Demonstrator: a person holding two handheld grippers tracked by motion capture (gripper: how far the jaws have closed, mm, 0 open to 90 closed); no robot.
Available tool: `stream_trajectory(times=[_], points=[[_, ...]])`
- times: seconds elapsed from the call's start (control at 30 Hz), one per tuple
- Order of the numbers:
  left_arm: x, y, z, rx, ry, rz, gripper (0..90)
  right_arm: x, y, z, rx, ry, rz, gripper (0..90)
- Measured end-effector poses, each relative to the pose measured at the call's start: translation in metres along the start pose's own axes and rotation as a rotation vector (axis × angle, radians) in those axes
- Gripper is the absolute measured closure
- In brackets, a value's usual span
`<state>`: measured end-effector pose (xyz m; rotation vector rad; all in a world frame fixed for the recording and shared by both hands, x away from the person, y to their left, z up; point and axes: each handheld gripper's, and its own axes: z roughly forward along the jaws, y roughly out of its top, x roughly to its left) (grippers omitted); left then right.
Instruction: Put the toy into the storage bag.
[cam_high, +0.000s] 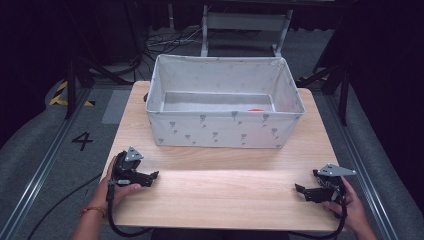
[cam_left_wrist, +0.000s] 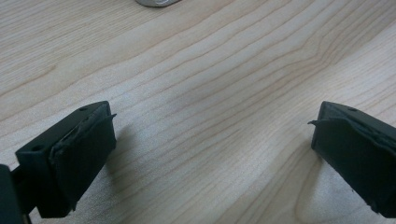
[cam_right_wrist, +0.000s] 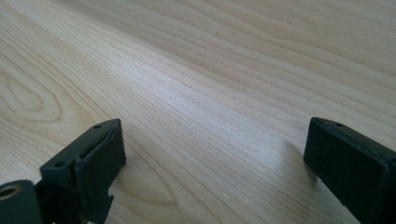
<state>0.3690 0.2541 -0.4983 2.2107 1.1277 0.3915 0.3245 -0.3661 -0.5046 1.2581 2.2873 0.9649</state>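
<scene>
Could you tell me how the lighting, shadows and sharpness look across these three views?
High view: the table and fabric bin are brightly lit against dark surroundings, the picture rather soft. Left gripper view: wood grain is sharp in the middle, the near jaws soft, each casting a faint shadow. Right gripper view: a pale sheen crosses the wood and the far grain blurs.

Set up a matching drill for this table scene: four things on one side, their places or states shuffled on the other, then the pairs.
Things:
1. left claw
2. right claw
3. fabric bin
4. orange object

Places or states:
A. inside the bin, by its right end
B. open, near the table's left front corner
C. at the far middle of the table
D. open, near the table's right front corner

Pairs: 1-B, 2-D, 3-C, 4-A
</scene>
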Motion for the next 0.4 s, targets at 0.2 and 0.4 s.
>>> stream_trajectory(times=[0.2, 0.4], points=[[-0.0003, -0.0001, 0.0001, -0.001, -0.001, -0.004, 0.1, 0.0000, 0.0000, 0.0000, 0.000, 0.000, 0.000, 5.5], [0.0001, 0.0000, -0.0001, 0.000, 0.002, 0.004, 0.2, 0.0000, 0.0000, 0.0002, 0.003, -0.005, 0.005, 4.4]])
